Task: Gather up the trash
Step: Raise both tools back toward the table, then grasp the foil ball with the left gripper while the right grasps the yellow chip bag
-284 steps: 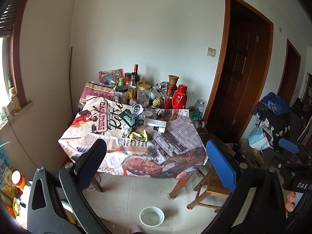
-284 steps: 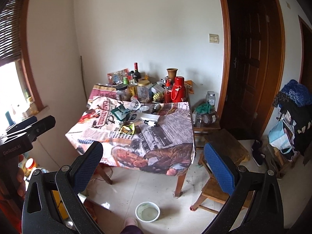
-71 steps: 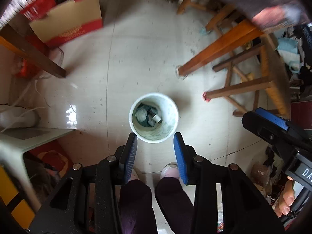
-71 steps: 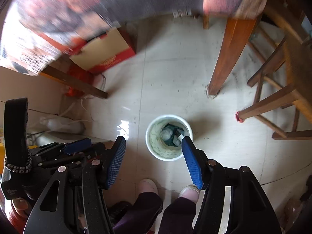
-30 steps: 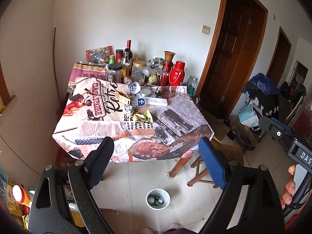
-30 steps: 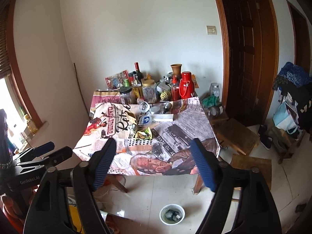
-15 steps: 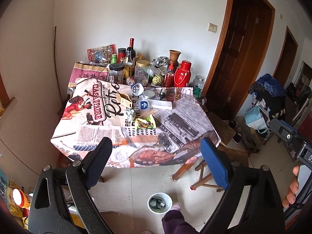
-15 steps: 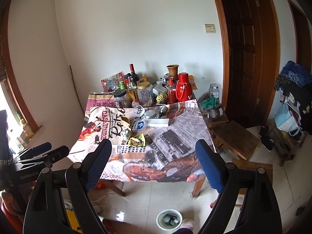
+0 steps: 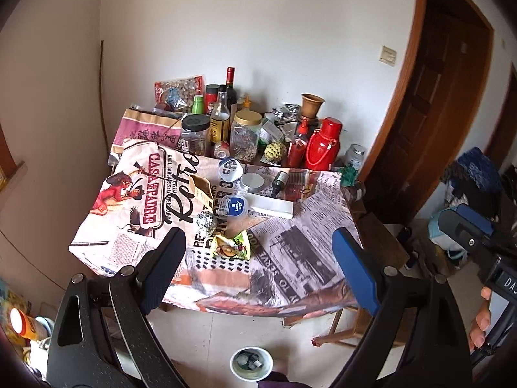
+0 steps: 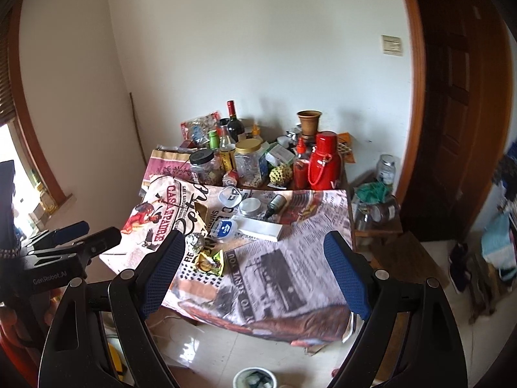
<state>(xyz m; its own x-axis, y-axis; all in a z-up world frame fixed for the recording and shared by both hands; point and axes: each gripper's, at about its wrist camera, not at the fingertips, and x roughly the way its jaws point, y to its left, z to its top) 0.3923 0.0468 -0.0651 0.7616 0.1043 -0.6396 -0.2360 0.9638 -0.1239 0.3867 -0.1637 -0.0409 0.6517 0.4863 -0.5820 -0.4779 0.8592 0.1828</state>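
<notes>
Plainly, the trash lies on the near-middle of the surface [image 9: 290,252], which is draped in a cloth printed like old newspapers and posters. Nearest the front edge sits a crumpled yellow-green snack wrapper [image 9: 231,246], flattened and torn open, with a brown picture on its face. Just behind it and a little to the left is a ball of crushed foil [image 9: 205,223], silvery with dark speckles. Further back lie a bent tan piece of cardboard [image 9: 201,190] and two clear plastic tubs with blue-and-white labels [image 9: 233,205], one near the foil, the other deeper in beside a round metal tin [image 9: 252,182]. A long white flat box [image 9: 271,206] lies to the right of the nearer tub.

On the floor below the front edge stands a small white bin [image 9: 251,362], with dark green and white scraps already in it.

Along the back of the surface crowd jars, bottles, a red thermos [image 9: 323,144] and a brown clay vase [image 9: 311,102].

Both pairs of tongs are up in front of the surface, apart from it. The left tongs [image 9: 258,265] stand wide apart with nothing between them; the right tongs [image 10: 255,268] likewise gape empty, framing the wrapper and cloth.
</notes>
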